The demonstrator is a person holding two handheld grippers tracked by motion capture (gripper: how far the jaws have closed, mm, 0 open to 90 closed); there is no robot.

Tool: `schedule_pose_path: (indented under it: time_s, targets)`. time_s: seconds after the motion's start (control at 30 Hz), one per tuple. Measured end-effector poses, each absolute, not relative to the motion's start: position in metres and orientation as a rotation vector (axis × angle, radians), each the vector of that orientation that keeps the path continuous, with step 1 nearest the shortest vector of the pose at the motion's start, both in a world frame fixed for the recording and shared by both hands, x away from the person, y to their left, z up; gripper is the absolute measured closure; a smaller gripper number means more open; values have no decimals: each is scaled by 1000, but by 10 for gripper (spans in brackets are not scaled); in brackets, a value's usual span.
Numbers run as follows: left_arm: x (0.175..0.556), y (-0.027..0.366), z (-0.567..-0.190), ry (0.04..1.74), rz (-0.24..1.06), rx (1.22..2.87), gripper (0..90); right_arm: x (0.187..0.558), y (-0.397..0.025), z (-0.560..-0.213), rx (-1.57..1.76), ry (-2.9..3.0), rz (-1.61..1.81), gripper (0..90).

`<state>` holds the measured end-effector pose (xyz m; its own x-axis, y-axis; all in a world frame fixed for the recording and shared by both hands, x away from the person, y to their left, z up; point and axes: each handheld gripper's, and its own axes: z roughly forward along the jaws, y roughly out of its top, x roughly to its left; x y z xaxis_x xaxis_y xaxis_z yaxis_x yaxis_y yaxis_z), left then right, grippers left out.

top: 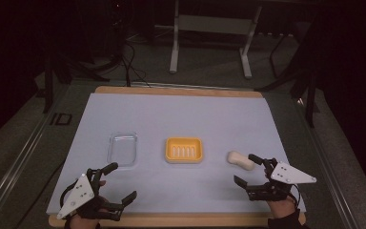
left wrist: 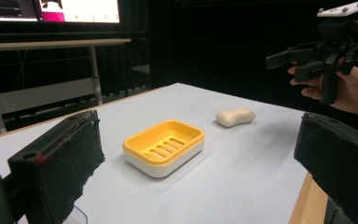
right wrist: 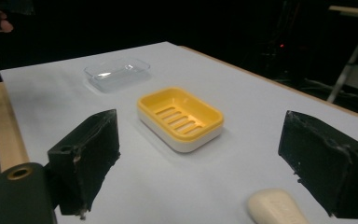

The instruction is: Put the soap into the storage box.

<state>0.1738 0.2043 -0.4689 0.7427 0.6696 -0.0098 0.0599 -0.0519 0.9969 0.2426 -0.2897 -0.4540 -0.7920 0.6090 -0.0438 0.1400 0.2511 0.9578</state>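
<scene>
We see soap bar (top: 240,160) on table (top: 181,114), just beside right gripper (top: 256,169); both claws apart, empty. We judge soap stiff, slippery; take across narrow middle.

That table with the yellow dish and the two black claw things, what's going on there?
A person holds a two-jaw gripper in each hand over a white-covered table. Both the left gripper and right gripper are open and hold nothing. On the table lie a clear lid, a yellow soap dish and a bar of soap. The right gripper is close beside the soap, not gripping it.
</scene>
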Motion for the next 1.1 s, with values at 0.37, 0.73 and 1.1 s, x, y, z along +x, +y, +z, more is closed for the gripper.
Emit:
schedule_pose_path:
  time_s: [0.37, 0.73, 1.1]
  targets:
    - [173, 205, -469, 609, 560, 1569, 11, 251, -292, -455, 685, 2180, 1565, 130]
    - [174, 206, -470, 621, 564, 1576, 11, 267, -293, -447, 486, 2427, 1409, 127]
    - [174, 203, -471, 611, 565, 1594, 11, 273, -284, -437, 385, 2592, 1245, 127]
